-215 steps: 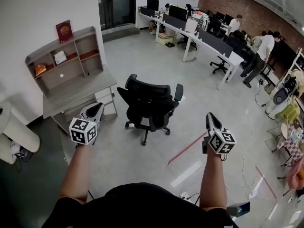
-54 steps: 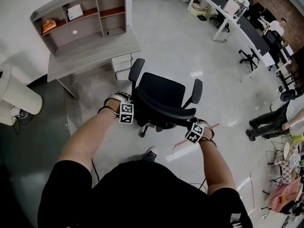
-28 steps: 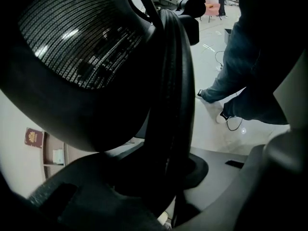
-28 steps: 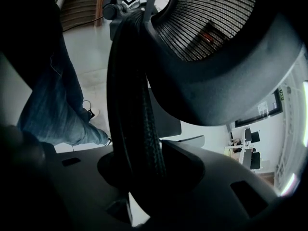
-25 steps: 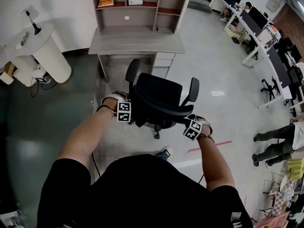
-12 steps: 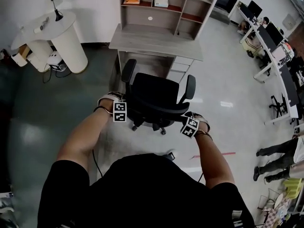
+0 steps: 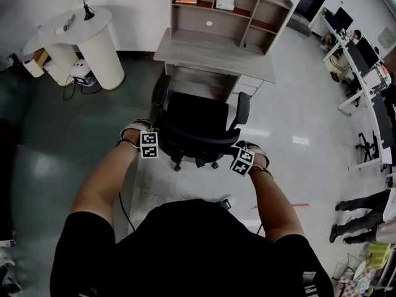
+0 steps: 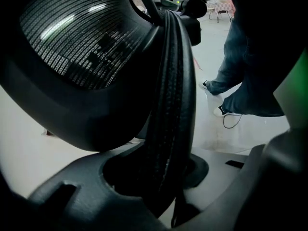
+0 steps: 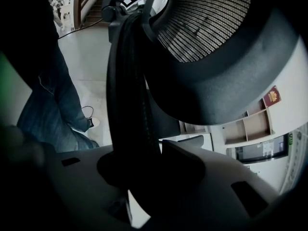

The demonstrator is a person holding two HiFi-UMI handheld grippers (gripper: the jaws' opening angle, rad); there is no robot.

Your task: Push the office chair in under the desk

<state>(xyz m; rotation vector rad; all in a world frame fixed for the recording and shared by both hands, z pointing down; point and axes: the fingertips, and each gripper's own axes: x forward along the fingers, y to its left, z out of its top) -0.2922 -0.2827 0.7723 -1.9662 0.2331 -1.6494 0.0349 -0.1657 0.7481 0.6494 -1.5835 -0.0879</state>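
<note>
Now, office chair (image 7: 197,119): black, mesh back; stands just in front of desk (image 7: 210,60), seat facing it, armrests (image 7: 243,107) near desk's front edge, not under yet.
L gripper (image 7: 152,140): at backrest's left side; jaws clamped on backrest rim (image 8: 168,105), rim runs btwn them.
R gripper (image 7: 239,157): at backrest's right side; jaws pinching same rim, partly spread round it.
Desk: grey, w/ shelf unit (image 7: 232,5) on top.
Nearby: white round stand (image 7: 93,42) left of desk.
Operator: jeans legs (image 8: 240,81) behind chair.
</note>
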